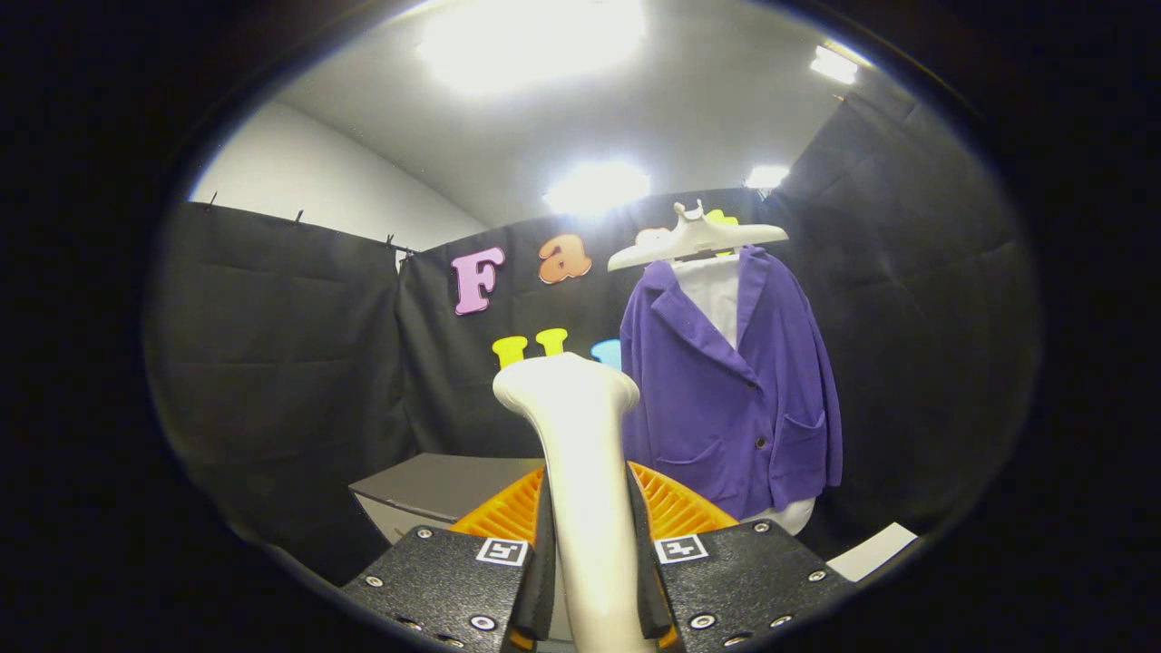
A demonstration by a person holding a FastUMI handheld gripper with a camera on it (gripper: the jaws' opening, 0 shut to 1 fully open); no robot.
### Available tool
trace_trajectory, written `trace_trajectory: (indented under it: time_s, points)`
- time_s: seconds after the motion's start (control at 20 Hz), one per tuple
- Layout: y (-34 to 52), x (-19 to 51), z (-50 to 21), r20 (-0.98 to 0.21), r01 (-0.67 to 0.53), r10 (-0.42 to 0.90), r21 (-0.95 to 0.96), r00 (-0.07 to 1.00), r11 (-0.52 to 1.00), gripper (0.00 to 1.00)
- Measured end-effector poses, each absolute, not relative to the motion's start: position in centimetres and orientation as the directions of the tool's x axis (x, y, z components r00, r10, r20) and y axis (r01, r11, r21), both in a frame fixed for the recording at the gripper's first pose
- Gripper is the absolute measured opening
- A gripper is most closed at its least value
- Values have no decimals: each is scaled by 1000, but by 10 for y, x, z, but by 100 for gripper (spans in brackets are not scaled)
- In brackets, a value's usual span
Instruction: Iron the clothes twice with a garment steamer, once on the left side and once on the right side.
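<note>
Gripper (591, 580) clamps the steamer (580, 453) handle; purple jacket (730, 390) hangs well beyond. Risk: handle may pivot between the fingers, misaiming the head.

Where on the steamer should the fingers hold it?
On the slim white handle, one finger each side, as the gripper does now. The neck is narrow and upright there, and the wider head above stays free to face the purple jacket.

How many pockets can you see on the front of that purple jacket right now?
2. One pocket sits low on the purple jacket, nearer the steamer that the gripper clamps; the other pocket is on the far panel. Folds may hide more.
</note>
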State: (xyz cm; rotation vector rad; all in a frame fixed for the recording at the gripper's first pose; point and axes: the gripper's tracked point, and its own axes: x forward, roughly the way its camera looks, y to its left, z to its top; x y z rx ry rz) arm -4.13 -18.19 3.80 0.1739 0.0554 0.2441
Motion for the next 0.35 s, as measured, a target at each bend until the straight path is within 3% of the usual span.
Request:
trace_trajectory:
  time_s: [0.35]
  points:
    - [-150, -9, 58, -9, -169, 172, 126, 985, 977, 36]
